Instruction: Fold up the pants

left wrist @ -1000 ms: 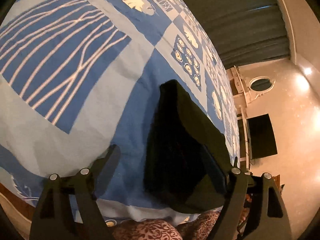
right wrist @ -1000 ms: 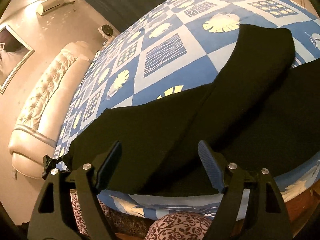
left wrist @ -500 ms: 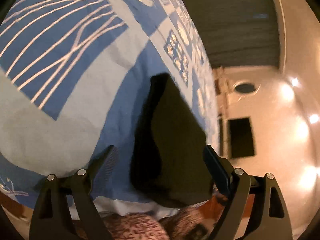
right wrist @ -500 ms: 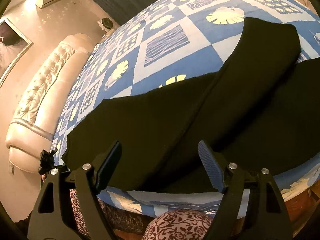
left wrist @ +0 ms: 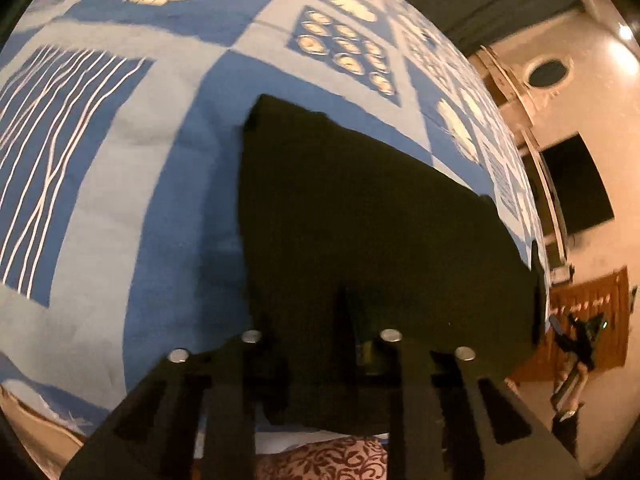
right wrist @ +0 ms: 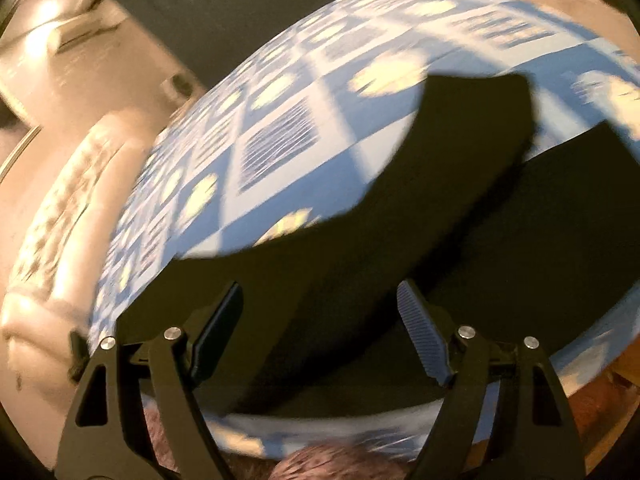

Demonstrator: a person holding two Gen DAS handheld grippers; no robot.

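Black pants (left wrist: 360, 216) lie on a blue and white patterned bedspread (left wrist: 120, 160). In the left wrist view my left gripper (left wrist: 344, 320) has its fingers drawn together over the near edge of the pants and is shut on that cloth. In the right wrist view the pants (right wrist: 400, 248) spread wide, with one leg end (right wrist: 476, 112) reaching toward the far side. My right gripper (right wrist: 320, 320) is open, its fingers wide apart just above the near part of the pants.
A tufted cream headboard (right wrist: 60, 208) stands at the left of the bed. Dark curtains (right wrist: 224, 4) hang behind it. A dark screen (left wrist: 576, 188) and wooden furniture (left wrist: 580, 320) are off the bed's right side. A floral pattern (left wrist: 320, 460) shows below the bed edge.
My left gripper went from open beside the pants to shut on their near edge. My right gripper stayed open and moved; its view is now blurred.
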